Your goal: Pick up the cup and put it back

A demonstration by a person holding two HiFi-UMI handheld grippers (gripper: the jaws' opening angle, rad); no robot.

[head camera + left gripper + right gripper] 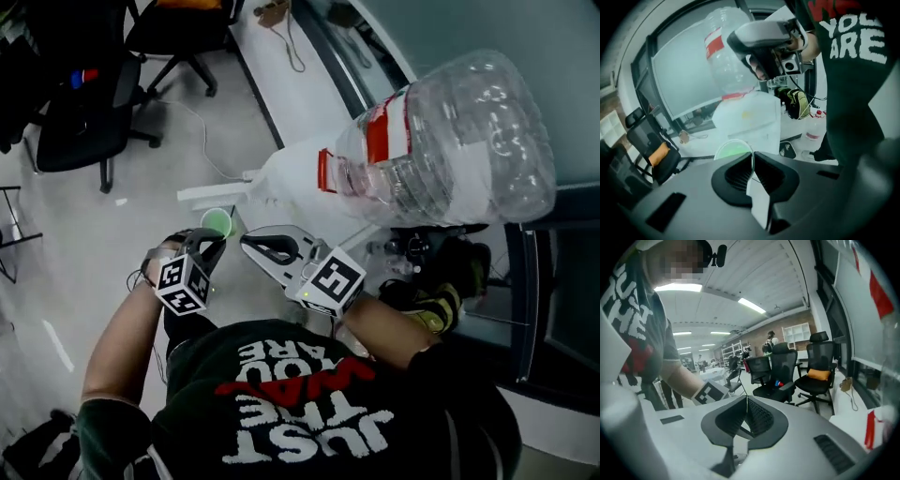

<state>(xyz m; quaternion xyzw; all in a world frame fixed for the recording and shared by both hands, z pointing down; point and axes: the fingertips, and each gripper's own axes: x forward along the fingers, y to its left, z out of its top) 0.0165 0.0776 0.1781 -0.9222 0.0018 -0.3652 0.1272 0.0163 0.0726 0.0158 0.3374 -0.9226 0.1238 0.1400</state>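
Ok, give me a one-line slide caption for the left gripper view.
Left claw shut on the green cup at its rim, white water dispenser and its clear bottle behind.

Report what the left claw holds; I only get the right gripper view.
Observer: The left claw is shut on the thin rim of a green cup.
Operator: Say where that cup is.
Observer: In the head view it is beside the white water dispenser, ahead of the person.
Operator: Place my right claw against it.
Observer: The right claw points at the cup's right side, close to it, with no contact showing.
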